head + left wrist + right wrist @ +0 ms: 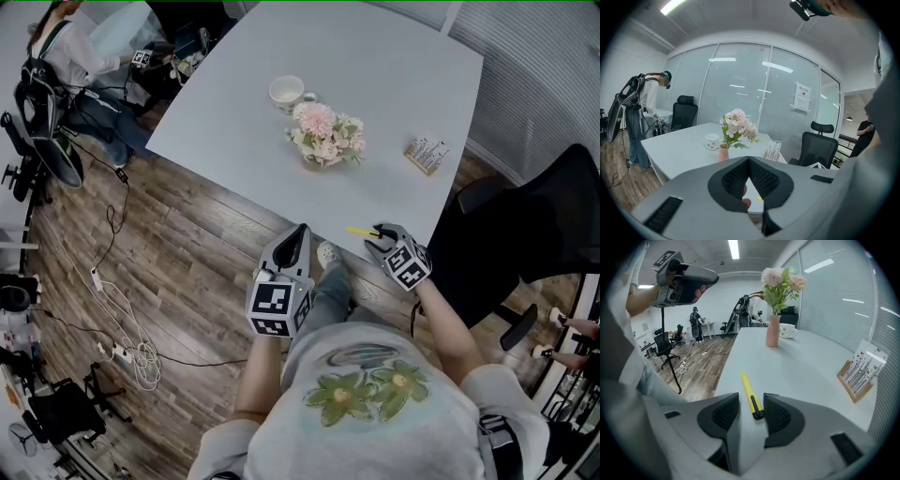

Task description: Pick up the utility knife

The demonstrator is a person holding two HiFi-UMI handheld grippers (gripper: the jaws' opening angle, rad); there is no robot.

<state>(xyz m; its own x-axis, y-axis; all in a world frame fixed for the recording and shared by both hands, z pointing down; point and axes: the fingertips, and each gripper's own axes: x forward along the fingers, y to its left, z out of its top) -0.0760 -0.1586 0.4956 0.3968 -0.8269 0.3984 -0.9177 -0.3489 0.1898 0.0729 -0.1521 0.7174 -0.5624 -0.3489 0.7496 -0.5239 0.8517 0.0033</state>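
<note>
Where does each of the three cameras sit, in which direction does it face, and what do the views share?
Head view: on the person's head, facing steeply down at the table corner; left gripper, right gripper, forearms and shirt show.
Left gripper view: on that gripper, facing across the table to the glass wall; its shut jaws in front.
Right gripper view: on that gripper, facing along the table; its open jaws flank the utility knife; the left arm shows.
Shared: all three show the flowers.
</note>
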